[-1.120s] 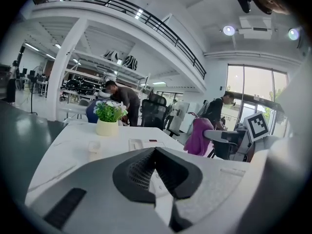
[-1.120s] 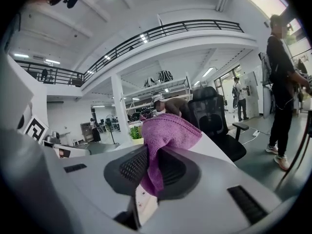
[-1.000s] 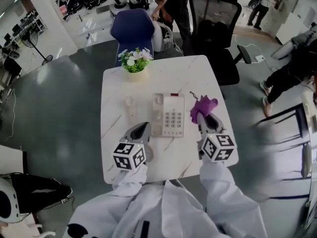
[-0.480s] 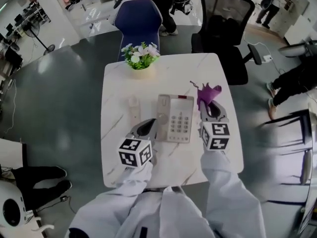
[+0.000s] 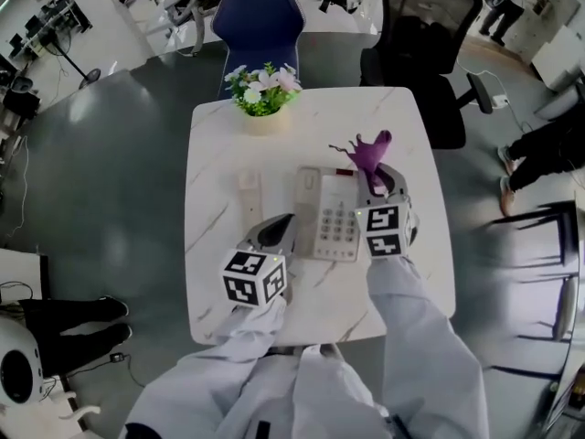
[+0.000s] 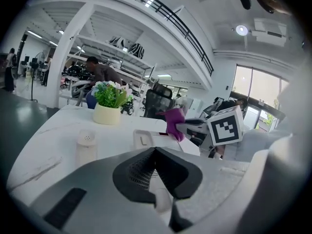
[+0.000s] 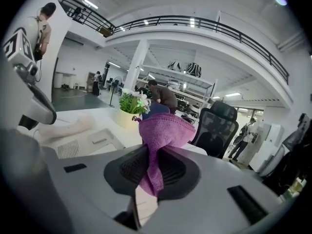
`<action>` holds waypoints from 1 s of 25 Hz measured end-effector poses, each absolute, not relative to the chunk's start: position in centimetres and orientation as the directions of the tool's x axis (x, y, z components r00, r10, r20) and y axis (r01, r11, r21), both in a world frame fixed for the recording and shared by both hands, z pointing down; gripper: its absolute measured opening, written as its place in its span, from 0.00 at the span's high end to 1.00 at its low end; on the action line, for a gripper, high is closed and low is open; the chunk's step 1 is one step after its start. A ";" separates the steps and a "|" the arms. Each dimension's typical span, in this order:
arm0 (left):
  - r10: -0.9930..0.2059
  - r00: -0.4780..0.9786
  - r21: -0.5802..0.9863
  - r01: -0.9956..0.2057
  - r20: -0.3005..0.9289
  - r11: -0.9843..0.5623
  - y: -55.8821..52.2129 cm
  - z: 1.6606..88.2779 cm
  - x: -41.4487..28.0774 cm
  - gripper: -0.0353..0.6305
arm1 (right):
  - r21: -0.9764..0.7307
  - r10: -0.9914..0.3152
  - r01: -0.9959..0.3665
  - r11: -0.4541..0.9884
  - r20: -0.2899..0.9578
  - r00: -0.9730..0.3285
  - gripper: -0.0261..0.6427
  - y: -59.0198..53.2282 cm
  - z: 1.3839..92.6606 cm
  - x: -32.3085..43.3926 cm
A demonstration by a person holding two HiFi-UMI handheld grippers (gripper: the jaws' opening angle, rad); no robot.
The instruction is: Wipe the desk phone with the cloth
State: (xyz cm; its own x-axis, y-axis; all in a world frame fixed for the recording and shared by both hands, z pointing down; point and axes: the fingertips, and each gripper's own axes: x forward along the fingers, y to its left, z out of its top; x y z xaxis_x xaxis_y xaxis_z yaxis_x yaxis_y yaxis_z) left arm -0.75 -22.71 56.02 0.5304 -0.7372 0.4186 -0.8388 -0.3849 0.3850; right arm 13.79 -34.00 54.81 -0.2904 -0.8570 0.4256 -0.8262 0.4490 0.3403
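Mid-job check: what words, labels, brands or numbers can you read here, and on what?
None readable in any view.
Keys of the cream desk phone: markings too small and blurred to read.
The black-and-white marker cubes on the left gripper and right gripper: square patterns only, no words.
The purple cloth in the right gripper's fingers: no label shows.

A white marble-patterned table stands on a grey floor. At its 12 o'clock edge sits a potted plant with white and pink flowers. A blue chair stands just beyond, with a black mesh office chair at 1 o'clock. Someone's dark-trousered legs show at 3 o'clock.
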 end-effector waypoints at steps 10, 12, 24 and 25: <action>-0.737 0.524 0.385 -0.843 0.427 -0.377 -22.4 56.2 -1.2 0.95 | 0.396 -0.788 -0.725 0.563 0.521 -0.328 0.90 -32.6 57.7 11.9; -0.738 0.523 0.385 -0.843 0.427 -0.375 -22.2 56.2 -1.3 0.95 | 0.392 -0.780 -0.720 0.572 0.532 -0.330 0.90 -32.3 58.0 11.8; -0.747 0.507 0.383 -0.852 0.431 -0.357 -20.7 56.3 -2.1 0.95 | 0.375 -0.743 -0.698 0.610 0.578 -0.338 0.90 -30.6 58.8 11.3; -0.747 0.507 0.382 -0.852 0.430 -0.359 -20.7 56.2 -2.2 0.95 | 0.374 -0.740 -0.697 0.612 0.581 -0.339 0.90 -30.4 58.8 11.3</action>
State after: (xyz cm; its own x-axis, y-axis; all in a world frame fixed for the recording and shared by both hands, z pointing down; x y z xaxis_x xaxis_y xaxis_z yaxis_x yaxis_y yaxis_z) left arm -2.16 -20.66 56.21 0.5071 -0.7469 0.4301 -0.8519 -0.3588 0.3815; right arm 11.32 -30.43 58.83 -0.3386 -0.7403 0.5808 -0.6967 0.6121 0.3740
